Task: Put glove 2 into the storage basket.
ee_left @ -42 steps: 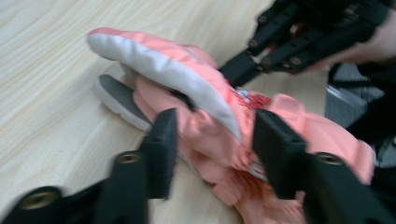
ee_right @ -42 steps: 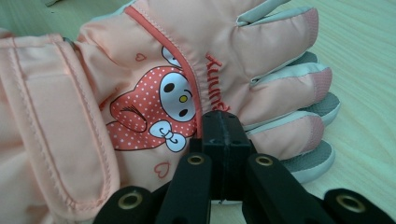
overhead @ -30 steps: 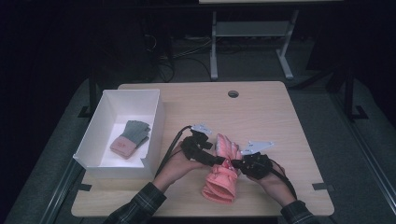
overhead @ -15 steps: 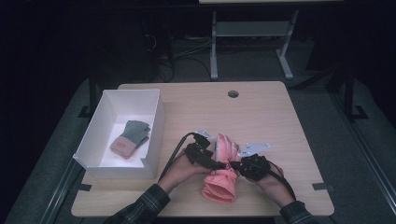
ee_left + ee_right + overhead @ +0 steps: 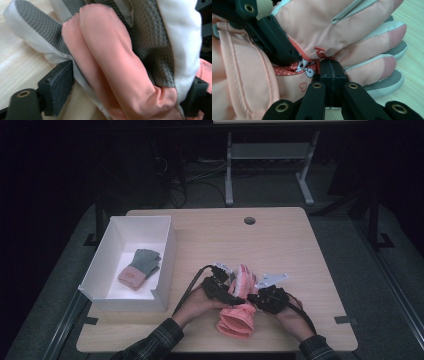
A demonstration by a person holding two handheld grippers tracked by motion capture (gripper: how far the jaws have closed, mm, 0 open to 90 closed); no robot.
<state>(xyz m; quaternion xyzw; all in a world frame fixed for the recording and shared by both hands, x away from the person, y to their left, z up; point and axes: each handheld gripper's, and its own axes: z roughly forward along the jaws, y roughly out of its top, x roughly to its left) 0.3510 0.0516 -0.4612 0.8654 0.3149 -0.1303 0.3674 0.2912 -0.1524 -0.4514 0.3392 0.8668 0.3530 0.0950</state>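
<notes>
Pink ski gloves [image 5: 239, 306], stacked as a pair, sit on the near-centre of the table [image 5: 280, 245], cuffs toward the near edge, fingers pointing far. Palm side is grey textured fabric with white trim, seen in the left gripper view [image 5: 147, 37].

Left gripper [image 5: 223, 289] comes in from the left; its jaws straddle the glove fingers, one pad on each side, fabric bunched between them, so it's clamped on the gloves. Right gripper [image 5: 263, 298] is just right of the gloves, jaws fully closed together; the right gripper view shows the pads [image 5: 332, 75] meeting with a thin bit of red trim at the tip, can't tell if it's actually pinched.

White box [image 5: 165, 265] is at the left of the table, well apart from the pair, with a grey-and-pink knit glove [image 5: 140, 268] lying inside it.
</notes>
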